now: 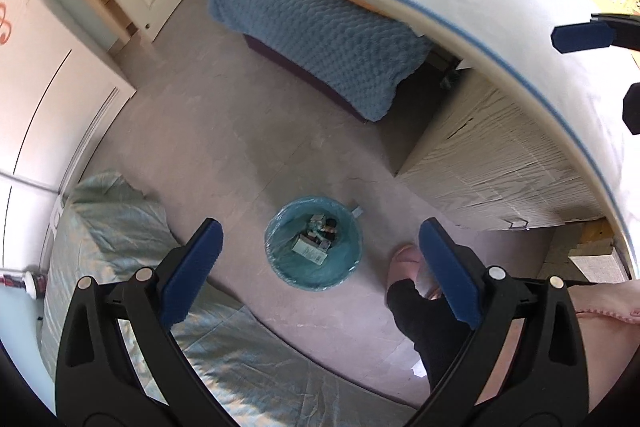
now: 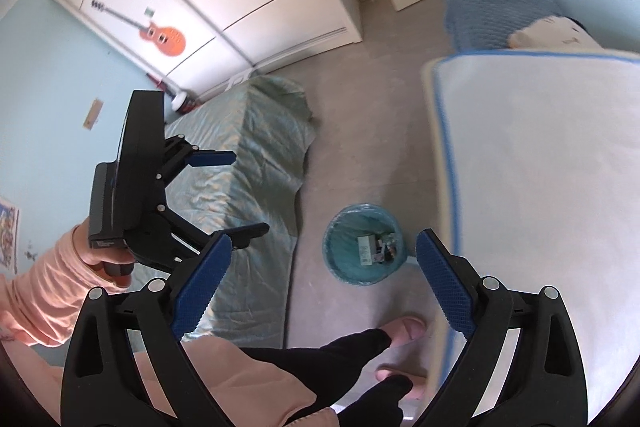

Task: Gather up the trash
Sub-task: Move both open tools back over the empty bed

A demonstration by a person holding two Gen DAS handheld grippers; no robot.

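Flanking bin (image 1: 314, 247): bedding (image 1: 120, 235), perhaps mattress (image 1: 500, 7).

1. Left gripper (image 1: 320, 259): black angular arms, silver round rivets, blue pads (image 1: 192, 267).
2. Right gripper (image 2: 324, 279): same black frame, blue ridged fingertips (image 2: 444, 279).
3. Person: peach-pink sleeve (image 2: 36, 291) at lower left, black trousers (image 2: 332, 351), pink slippers (image 2: 406, 329).

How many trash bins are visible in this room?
1. The trash bin, lined with a blue bag, stands on the floor between the green-covered bed and the white desk. More may be hidden behind furniture.
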